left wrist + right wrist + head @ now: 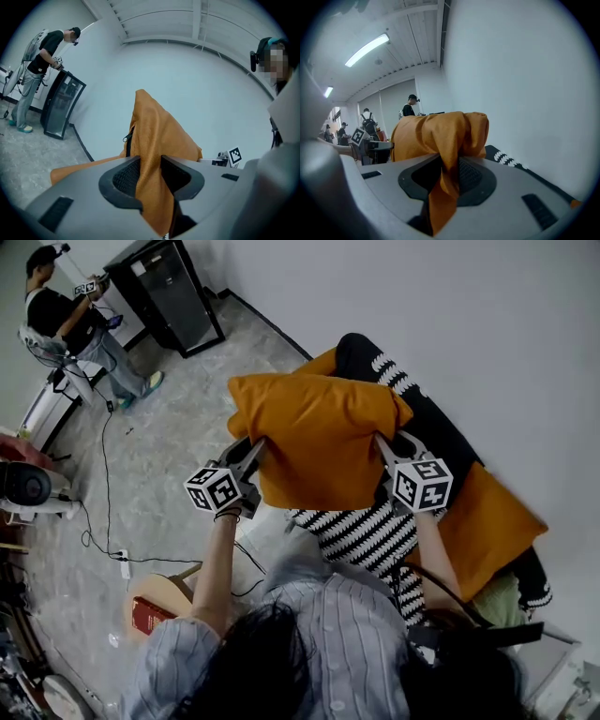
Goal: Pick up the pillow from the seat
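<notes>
Left claw (150, 174) narrowly spread, pinching the left edge of the orange fabric pillow (323, 442). Right claw (449, 172) likewise clamped on a bunched right corner. The pillow hangs between both claws above the black-and-white striped cushion (366, 535), apparently clear of it.

Seen from my head view, the pillow (319, 442) hides the middle of the striped cloth (361, 535) behind it. A red object (150, 615), partly under my sleeve (178, 652), is unidentifiable. The far person's (70, 320) handheld device is too small to make out.
</notes>
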A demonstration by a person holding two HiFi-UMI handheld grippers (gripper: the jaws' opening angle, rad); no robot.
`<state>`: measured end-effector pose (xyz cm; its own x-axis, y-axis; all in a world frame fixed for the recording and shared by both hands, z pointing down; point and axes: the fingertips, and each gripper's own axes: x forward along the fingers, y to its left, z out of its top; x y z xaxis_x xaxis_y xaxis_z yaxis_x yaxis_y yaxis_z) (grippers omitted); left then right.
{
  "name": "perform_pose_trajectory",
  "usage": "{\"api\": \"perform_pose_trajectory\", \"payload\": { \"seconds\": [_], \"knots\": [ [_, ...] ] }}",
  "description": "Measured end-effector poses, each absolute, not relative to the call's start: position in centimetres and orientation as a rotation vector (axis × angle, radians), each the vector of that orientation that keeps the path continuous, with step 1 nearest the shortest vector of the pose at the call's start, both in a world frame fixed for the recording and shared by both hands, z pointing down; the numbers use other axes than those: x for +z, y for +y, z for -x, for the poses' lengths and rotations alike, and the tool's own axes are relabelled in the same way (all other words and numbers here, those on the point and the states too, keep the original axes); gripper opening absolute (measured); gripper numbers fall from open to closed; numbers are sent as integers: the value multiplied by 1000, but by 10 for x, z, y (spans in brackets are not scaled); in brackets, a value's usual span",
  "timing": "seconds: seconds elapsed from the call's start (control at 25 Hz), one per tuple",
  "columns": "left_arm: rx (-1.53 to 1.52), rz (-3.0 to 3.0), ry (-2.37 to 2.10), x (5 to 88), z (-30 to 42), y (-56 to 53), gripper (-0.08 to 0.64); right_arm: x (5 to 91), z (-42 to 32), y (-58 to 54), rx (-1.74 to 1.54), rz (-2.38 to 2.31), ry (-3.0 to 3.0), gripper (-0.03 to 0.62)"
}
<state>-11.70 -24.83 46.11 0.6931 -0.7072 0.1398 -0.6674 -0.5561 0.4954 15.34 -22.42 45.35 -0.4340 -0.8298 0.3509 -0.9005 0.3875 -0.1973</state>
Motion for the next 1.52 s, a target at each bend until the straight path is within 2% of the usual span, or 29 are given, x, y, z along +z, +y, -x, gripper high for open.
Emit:
{"api": "perform_pose_trajectory", "payload": {
  "seconds": [0.44,0.88,1.16,1.52],
  "knots": [
    [-151,-2306,-1183,461,143,-160,146,450,-129,-158,507,-1421,-2500,95],
    [-186,-2261,-1282,450,193,-123,143,447,-80,-143,513,-1329,-2550,95],
    [-241,-2228,-1357,435,243,-103,141,429,-28,-145,484,-1263,-2587,95],
    [-299,-2170,-1473,426,341,-62,138,427,73,-129,492,-1130,-2631,95]
  ]
}}
